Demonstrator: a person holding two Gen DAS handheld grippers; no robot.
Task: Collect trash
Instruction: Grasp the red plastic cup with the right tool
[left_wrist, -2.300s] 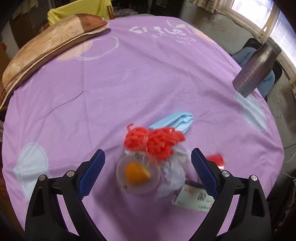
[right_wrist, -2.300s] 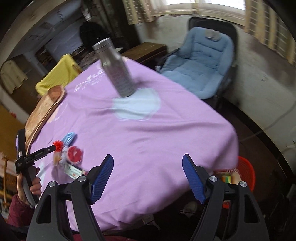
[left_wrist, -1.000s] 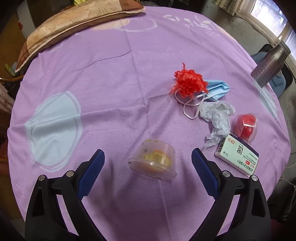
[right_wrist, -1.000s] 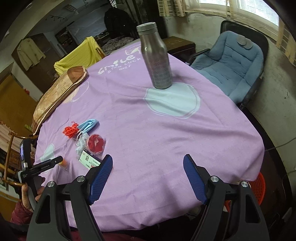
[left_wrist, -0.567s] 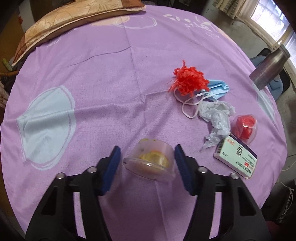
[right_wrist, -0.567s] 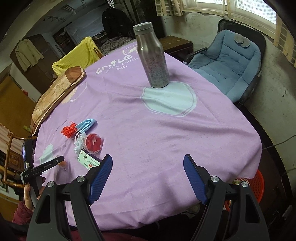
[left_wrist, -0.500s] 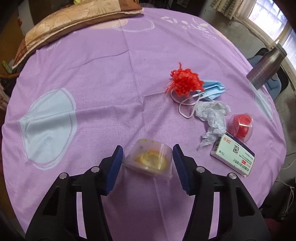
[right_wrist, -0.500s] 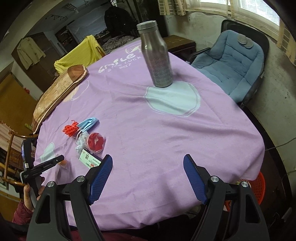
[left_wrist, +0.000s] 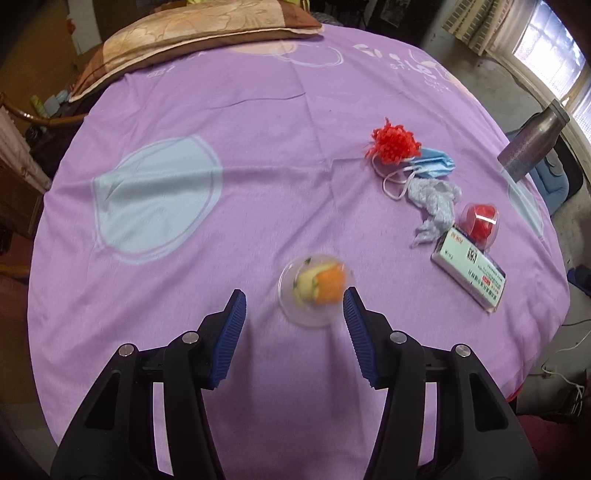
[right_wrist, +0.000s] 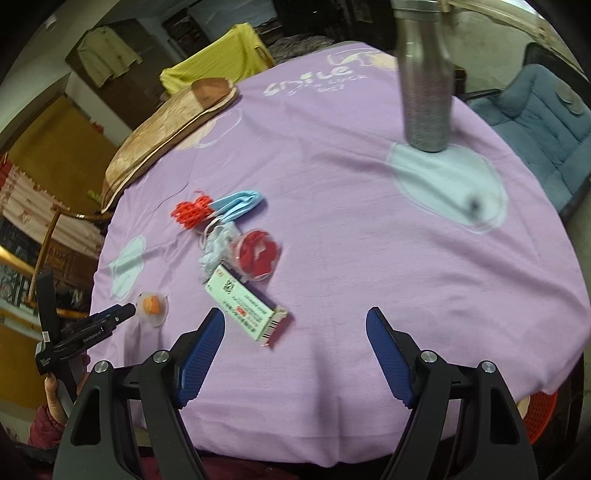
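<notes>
A clear plastic cup with orange and yellow scraps (left_wrist: 316, 290) lies blurred on its side on the purple tablecloth (left_wrist: 221, 122), just ahead of my open left gripper (left_wrist: 293, 308) and touching its right finger; it also shows in the right wrist view (right_wrist: 151, 304). Further right lie a red mesh tuft (left_wrist: 395, 144), a blue face mask (left_wrist: 434, 162), a crumpled tissue (left_wrist: 434, 206), a clear cup with red scraps (left_wrist: 480, 221) and a white box (left_wrist: 469, 269). My right gripper (right_wrist: 295, 336) is open and empty, above the cloth just right of the white box (right_wrist: 245, 304).
A steel bottle (right_wrist: 426, 77) stands at the far right of the table. A brown cushion (left_wrist: 192, 37) lies along the far edge. A blue chair (right_wrist: 535, 122) stands beyond the table. A red basket (right_wrist: 539, 413) sits on the floor below the table's near right edge.
My left gripper has opened and the clear cup with scraps has left its jaws and tipped onto the cloth. My right gripper has come closer to the table and the white box.
</notes>
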